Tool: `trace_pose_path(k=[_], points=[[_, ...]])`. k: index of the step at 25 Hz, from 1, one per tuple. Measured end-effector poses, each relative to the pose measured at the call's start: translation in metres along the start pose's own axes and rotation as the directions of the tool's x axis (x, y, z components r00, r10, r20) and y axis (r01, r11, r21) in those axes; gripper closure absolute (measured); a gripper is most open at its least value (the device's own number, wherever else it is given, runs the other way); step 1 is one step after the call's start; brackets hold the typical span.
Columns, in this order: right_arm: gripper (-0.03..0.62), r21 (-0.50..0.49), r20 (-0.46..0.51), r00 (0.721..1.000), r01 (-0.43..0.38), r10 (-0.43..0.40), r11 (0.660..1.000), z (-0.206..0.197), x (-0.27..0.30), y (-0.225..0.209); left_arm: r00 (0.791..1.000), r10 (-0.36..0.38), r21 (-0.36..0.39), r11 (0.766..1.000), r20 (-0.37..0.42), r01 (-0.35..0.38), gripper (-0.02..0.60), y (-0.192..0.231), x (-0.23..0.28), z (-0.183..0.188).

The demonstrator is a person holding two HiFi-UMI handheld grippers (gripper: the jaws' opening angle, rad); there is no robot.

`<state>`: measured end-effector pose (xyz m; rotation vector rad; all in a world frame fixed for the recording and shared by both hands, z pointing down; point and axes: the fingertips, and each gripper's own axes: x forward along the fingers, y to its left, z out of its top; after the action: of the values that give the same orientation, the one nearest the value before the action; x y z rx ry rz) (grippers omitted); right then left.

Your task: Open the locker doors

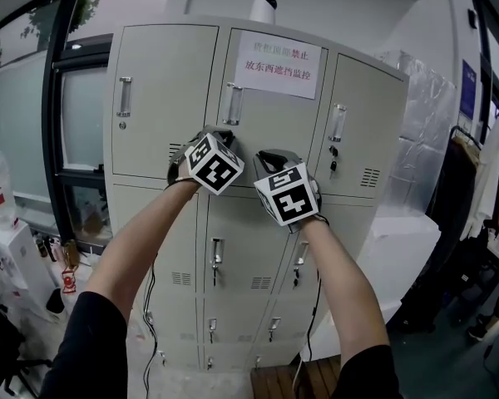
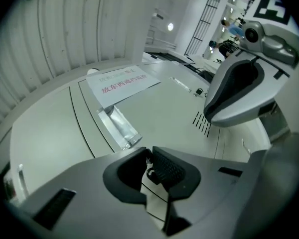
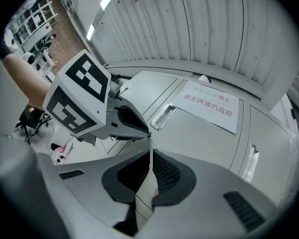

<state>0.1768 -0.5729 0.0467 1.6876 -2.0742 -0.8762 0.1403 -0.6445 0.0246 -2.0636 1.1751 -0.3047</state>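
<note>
A grey locker cabinet (image 1: 158,98) with three columns of doors stands in front of me. Its top middle door (image 1: 274,123) carries a paper notice (image 1: 278,63) and an upright handle (image 1: 232,104). My left gripper (image 1: 219,138) is against this door just below the handle (image 2: 118,128). Its jaws (image 2: 149,166) are shut on a small dark key in the door's lock. My right gripper (image 1: 276,158) sits beside it to the right, level with it. Those jaws (image 3: 151,156) are shut with nothing between them. All doors in view are closed.
The top right door has its own handle (image 1: 338,122) and a lock with a key (image 1: 333,150). A white dome camera (image 1: 263,8) sits on top of the cabinet. A window and white boxes are at the left, a clothes rack (image 1: 466,181) at the right, a wooden pallet (image 1: 291,381) below.
</note>
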Motion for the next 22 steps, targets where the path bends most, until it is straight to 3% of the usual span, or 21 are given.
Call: trace_pose_path(k=[3, 6, 11, 15, 19, 22], points=[[0.553, -0.004, -0.009, 1.000, 0.002, -0.002, 1.000, -0.003, 0.002, -0.001, 1.000, 0.001, 0.148, 0.989, -0.025, 0.003, 0.529, 0.000, 0.002, -0.001], [0.553, -0.013, -0.014, 1.000, 0.000, 0.000, 1.000, -0.004, 0.004, -0.001, 0.999, -0.001, 0.303, 0.953, -0.048, 0.015, 0.529, 0.002, 0.001, 0.000], [0.553, -0.036, -0.018, 1.000, -0.011, 0.010, 0.999, -0.002, 0.008, 0.001, 0.995, -0.056, 0.484, 0.870, -0.086, 0.091, 0.529, -0.006, 0.002, -0.003], [0.553, -0.052, 0.002, 0.999, -0.036, 0.036, 0.998, 0.006, 0.008, 0.003, 0.992, -0.072, 0.625, 0.771, -0.099, 0.118, 0.529, -0.007, 0.001, -0.004], [0.553, -0.065, 0.008, 0.999, -0.053, 0.054, 0.996, 0.012, 0.006, 0.005, 0.991, -0.092, 0.687, 0.714, -0.102, 0.137, 0.529, -0.008, 0.001, -0.006], [0.553, -0.083, -0.002, 0.999, -0.054, 0.054, 0.995, 0.012, 0.005, 0.006, 0.990, -0.087, 0.745, 0.652, -0.108, 0.139, 0.529, -0.009, 0.001, -0.007]])
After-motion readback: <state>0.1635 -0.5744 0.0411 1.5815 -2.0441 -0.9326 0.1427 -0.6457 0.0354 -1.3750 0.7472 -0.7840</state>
